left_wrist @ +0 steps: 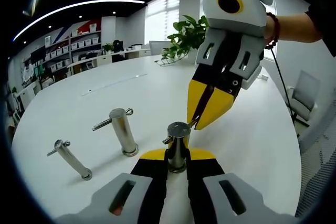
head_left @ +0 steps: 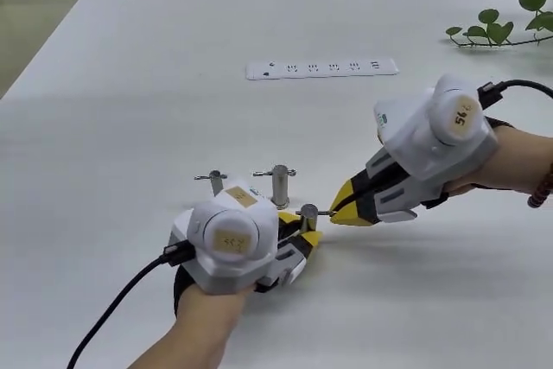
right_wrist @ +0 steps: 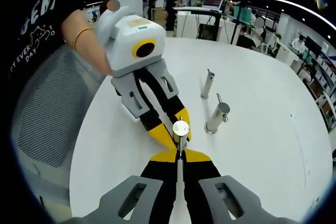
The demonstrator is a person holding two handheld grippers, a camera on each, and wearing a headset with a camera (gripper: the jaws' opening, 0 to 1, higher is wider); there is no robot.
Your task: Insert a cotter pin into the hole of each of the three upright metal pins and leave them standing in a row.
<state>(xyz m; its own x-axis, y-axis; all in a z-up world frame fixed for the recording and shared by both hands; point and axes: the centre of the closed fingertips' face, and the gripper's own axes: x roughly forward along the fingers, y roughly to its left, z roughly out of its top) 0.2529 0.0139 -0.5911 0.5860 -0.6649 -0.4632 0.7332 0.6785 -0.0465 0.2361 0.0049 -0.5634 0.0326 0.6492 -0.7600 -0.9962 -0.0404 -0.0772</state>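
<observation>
White table (head_left: 130, 84) with 3 upright metal pins (head_left: 279, 184), a white power strip (head_left: 321, 67), a leafy vine (head_left: 510, 19)

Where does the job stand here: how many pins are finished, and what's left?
Done: the far pin and the middle pin stand upright with cotters through them. In hand: the left gripper clamps the near pin while the right gripper holds the third cotter pin at its hole; how far through it is, I cannot tell. Left: seat it, release, leave the row standing.

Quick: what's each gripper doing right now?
Left gripper: shut on the nearest metal pin.
Right gripper: shut on a cotter pin at that pin's hole.
</observation>
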